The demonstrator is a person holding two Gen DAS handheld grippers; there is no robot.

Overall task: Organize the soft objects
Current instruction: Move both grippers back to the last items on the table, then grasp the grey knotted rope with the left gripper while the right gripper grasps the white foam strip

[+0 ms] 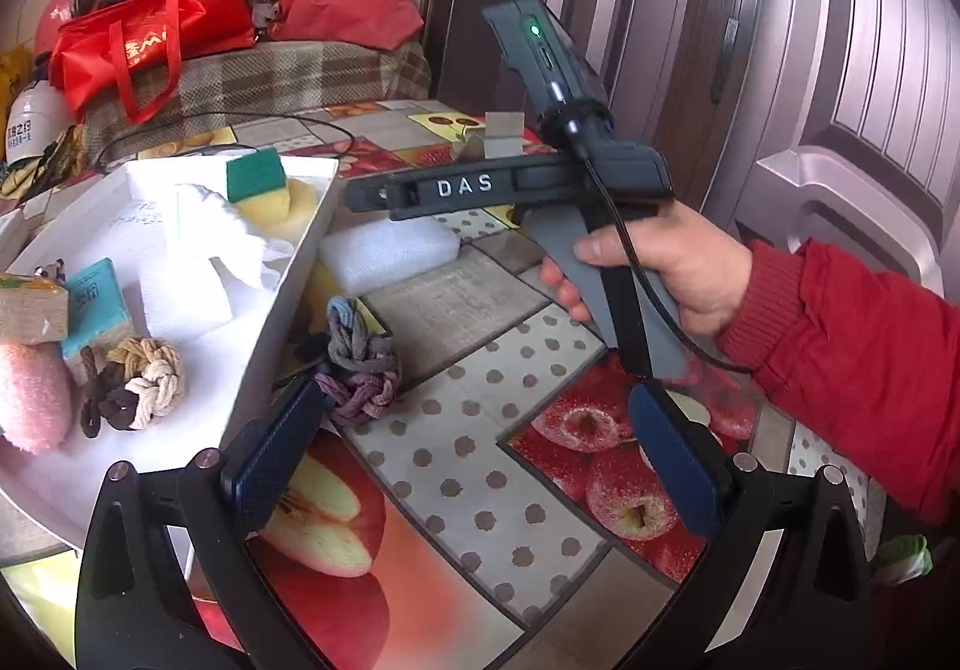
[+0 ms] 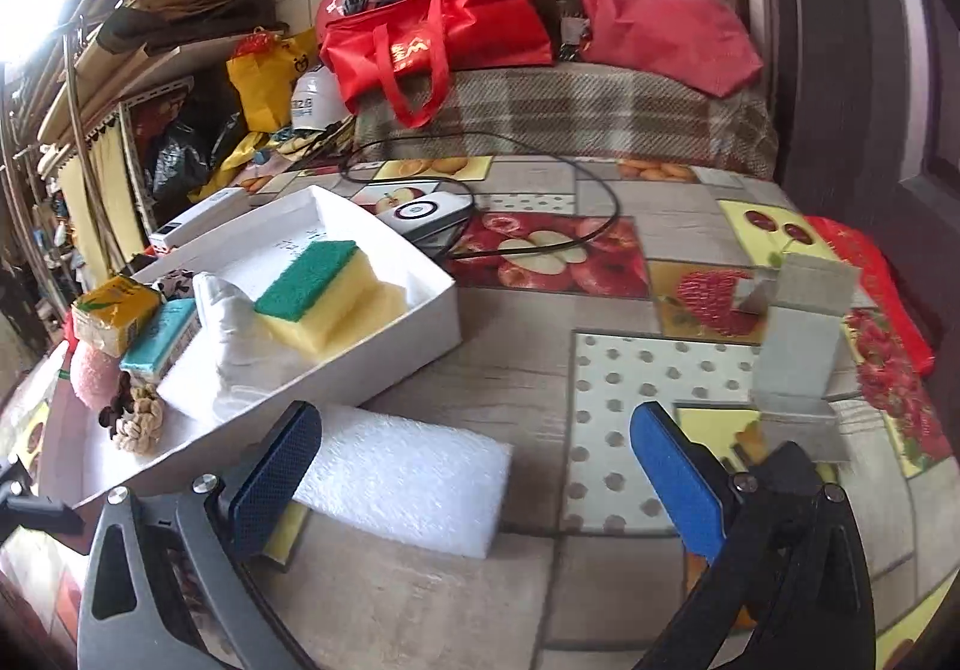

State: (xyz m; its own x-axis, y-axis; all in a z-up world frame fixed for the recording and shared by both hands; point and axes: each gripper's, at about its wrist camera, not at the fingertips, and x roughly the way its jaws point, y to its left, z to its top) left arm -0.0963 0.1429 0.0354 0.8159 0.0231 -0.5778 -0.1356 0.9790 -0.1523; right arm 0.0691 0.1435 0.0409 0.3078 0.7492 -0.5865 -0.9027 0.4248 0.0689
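Blue-padded left fingers stand wide and empty above the table, a purple knot just beyond them beside the tray. Right fingers also spread wide, holding nothing, with white foam lying on the table between them, touching the tray's wall. Sponge, cloth and a second knot sit inside the tray.

Lighting: soft, even daylight in both views; colours moderately saturated. Source: blown-out white glare at the upper left corner of the right wrist view. Shadows: faint and diffuse, a weak one beneath the white foam block. Distortion: strong fisheye barrel curve; wall tiles and the door panels bow outward; dark vignette in all corners. Focus: centre fairly sharp; slight motion blur on the grey folded card; edges soft.
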